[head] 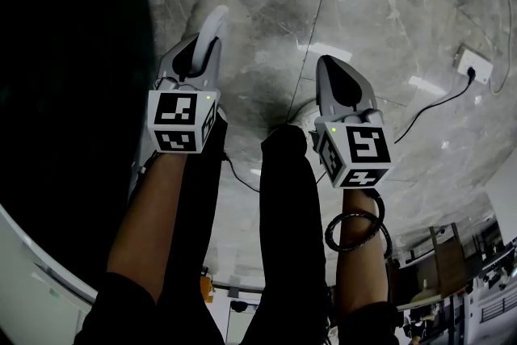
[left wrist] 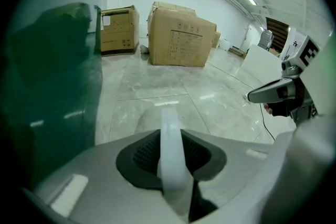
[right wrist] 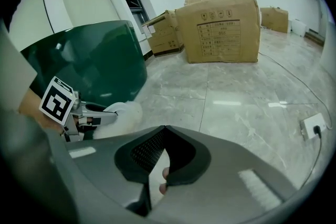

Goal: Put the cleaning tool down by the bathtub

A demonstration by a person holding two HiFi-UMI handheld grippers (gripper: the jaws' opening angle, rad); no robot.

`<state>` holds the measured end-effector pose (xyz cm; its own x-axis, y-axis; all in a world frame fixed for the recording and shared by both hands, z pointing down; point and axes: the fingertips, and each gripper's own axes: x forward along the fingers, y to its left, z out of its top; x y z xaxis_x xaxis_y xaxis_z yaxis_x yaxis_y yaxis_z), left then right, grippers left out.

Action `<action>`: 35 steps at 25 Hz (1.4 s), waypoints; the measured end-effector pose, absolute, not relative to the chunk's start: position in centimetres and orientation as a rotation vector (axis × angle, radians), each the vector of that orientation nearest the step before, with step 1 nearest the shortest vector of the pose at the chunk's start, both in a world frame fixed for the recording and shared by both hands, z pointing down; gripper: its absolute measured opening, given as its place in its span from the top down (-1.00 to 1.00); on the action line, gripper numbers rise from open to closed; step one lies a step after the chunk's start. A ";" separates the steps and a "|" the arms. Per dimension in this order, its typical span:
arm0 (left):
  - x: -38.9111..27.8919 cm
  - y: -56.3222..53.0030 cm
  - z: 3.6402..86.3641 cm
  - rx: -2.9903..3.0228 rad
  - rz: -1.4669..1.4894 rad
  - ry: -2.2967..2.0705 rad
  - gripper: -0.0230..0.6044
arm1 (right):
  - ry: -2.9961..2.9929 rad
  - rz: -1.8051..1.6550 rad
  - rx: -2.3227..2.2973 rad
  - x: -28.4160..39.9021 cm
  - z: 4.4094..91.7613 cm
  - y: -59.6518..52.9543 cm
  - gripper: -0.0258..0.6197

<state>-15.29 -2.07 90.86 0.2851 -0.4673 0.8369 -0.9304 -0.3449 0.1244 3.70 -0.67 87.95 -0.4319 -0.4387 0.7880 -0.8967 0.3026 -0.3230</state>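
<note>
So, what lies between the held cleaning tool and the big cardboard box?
Only bare floor, as the left gripper view shows, from the cleaning tool to the big cardboard box.

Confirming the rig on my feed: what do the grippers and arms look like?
Both the left gripper and right gripper are pale grey tapered shells with black ribbed pads. Each carries a white cube of black square markers and a green light. A black coiled cable loops the right wrist.

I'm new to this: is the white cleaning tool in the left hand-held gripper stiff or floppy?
Probably stiff: the cleaning tool juts straight from the left hand-held gripper without sagging. Likely light, since its head looks fluffy. Where it is gripped it looks smooth, so it might slip.
</note>
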 end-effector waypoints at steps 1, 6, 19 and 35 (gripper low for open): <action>-15.3 -2.0 91.4 1.929 0.953 -1.249 0.67 | -2.000 1.038 1.177 3.7 88.5 -0.6 0.84; -15.3 -2.2 93.9 1.932 0.954 -1.246 0.67 | -2.005 1.045 1.158 3.5 90.9 -0.5 0.84; -14.8 -1.9 100.0 1.936 0.985 -1.229 0.66 | -1.984 1.066 1.092 3.9 96.9 1.1 0.84; -15.2 -1.5 103.8 1.949 1.032 -1.211 0.67 | -1.969 1.076 1.082 4.2 100.3 2.4 0.84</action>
<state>-15.20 -1.53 103.80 0.2757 -0.4345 0.8575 -0.9153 -0.3911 0.0961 4.18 2.36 100.28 -0.4574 -0.3549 0.8154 -0.8779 0.3264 -0.3504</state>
